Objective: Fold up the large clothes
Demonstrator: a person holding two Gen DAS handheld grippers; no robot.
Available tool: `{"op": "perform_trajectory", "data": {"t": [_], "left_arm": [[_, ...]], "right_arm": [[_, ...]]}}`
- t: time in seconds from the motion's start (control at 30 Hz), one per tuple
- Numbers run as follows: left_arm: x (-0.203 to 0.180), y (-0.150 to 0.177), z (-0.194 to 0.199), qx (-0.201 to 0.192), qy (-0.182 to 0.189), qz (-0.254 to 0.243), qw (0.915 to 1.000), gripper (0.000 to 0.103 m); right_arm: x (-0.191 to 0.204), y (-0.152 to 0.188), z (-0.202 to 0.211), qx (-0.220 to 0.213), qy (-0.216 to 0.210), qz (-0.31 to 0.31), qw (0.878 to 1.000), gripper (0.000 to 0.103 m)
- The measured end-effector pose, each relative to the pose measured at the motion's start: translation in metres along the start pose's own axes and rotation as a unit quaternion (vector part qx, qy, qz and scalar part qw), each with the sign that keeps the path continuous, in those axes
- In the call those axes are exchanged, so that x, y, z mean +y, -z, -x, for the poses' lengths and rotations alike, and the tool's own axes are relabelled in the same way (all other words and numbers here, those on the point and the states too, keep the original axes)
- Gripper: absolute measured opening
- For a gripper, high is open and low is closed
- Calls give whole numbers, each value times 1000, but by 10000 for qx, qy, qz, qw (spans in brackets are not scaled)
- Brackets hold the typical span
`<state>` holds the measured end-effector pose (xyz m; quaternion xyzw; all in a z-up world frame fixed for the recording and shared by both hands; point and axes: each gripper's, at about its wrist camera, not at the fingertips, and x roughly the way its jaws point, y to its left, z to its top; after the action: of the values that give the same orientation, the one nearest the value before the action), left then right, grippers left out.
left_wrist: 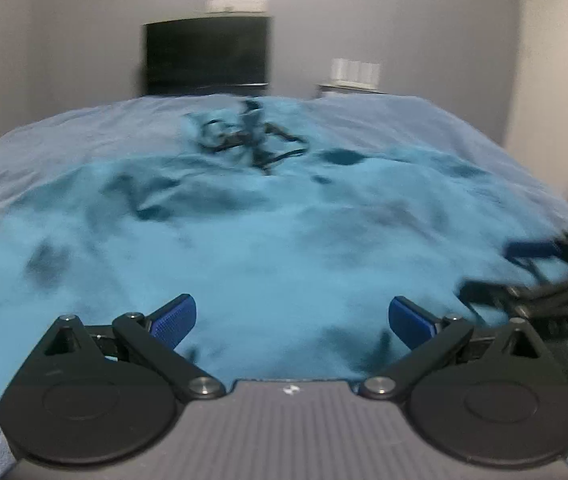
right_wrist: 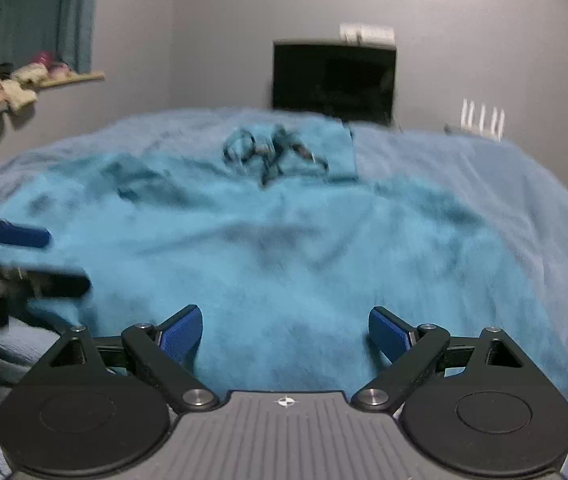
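Bed cover: pale blue, spread wide and rumpled
Dark screen: against the grey wall beyond the bed
White box: just above the screen
White router: antennas upright, right of the screen
Shelf: left wall, soft items piled on it
Curtain: teal, above the shelf

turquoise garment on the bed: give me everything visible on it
The turquoise garment looks like soft, fuzzy fleece, spread wide and rumpled over the pale blue bed cover, with shallow creases and darker mottled patches. A tangle of dark cords or straps lies on its far part; motion blur hides what they are. Its near edge runs under both tongs, the left tongs and the right tongs, each open, nothing between the pads. Type of garment cannot be told.
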<state>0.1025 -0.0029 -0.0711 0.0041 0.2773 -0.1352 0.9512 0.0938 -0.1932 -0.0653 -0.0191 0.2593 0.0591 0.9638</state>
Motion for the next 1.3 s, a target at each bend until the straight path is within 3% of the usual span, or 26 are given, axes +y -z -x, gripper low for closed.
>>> {"op": "perform_trajectory", "data": {"t": [0.1,0.2,0.4,0.57,0.67,0.73,0.83,0.97,1.03,1.1,1.3], "left_arm": [[9,1,-17,364,-284,212,9987,103],[13,7,-27,670,-227,283,9971,103],[17,7,-23,628,-160,419,9970,103],[31,1,4,454,-275,822,9952,103],[57,-11,24,431,-532,1309,9890,103],[85,-16,36,531,-597,1879,9789,103],[135,-9,45,922,-540,2944,9497,103],[176,9,41,1295,-747,3574,9219,103],[188,19,31,1369,-591,3923,9077,103],[191,24,25,1369,-638,3991,9044,103],[197,26,10,985,-604,3897,9137,103]], "right_arm": [[-4,6,-9,238,-38,-64,9997,92],[-1,13,-14,402,-9,58,9992,92],[-3,13,-5,360,-87,-54,9993,93],[-36,13,28,148,-130,-1085,9939,96],[-64,18,42,219,-237,-2052,9782,98],[-81,24,47,331,-288,-2623,9640,98],[-102,37,53,542,-231,-3353,9403,98],[-122,52,49,687,-234,-4059,9110,97],[-128,59,46,655,-322,-4290,9004,97],[-133,64,41,628,-366,-4405,8948,94],[-149,75,27,306,-530,-4909,8690,94]]}}
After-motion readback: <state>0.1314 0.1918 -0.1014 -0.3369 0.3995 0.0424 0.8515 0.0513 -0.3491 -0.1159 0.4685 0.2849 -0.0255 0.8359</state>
